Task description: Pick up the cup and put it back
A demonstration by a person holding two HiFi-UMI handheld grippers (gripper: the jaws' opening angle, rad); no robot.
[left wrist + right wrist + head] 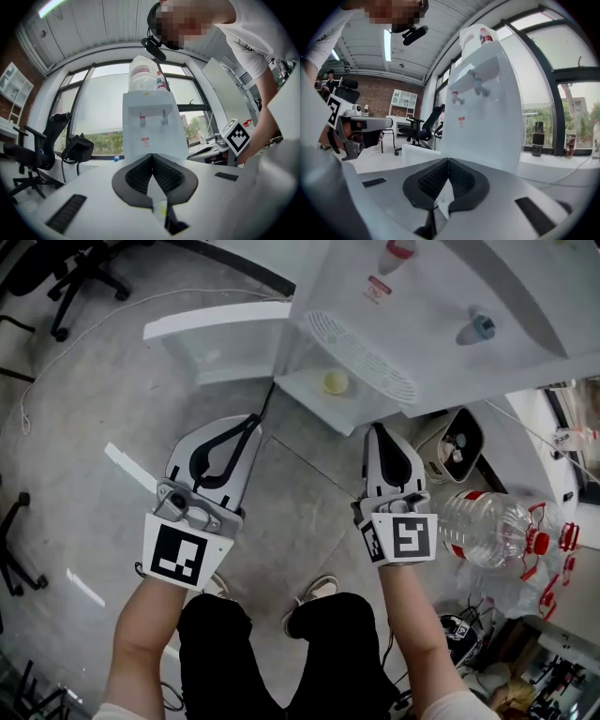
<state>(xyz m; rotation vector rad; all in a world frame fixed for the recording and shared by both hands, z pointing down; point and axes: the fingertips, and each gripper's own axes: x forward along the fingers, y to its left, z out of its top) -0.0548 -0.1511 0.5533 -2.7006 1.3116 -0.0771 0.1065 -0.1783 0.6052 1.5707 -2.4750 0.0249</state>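
We see the left gripper [253, 420] with its jaws closed tip to tip and nothing between them. The right gripper [377, 430] is closed the same way and is also empty. Both point roughly level, away from the body, toward a white dispenser [361, 357]; the left one angles slightly inward. Each carries its marker cube at the wrist end, facing up at the head camera. Behind them the bare left forearm [141, 634] and right forearm [417, 634] reach forward side by side, well apart, above black trousers [225, 652] and pale shoes [319, 589] on the grey floor [94, 427]. The cup [335, 382], small and pale yellow, stands on a white ledge of the dispenser just below its drip grille. It is ahead of both grippers and touched by neither. A clear plastic bottle [487, 526] lies on the floor, right of the right gripper.
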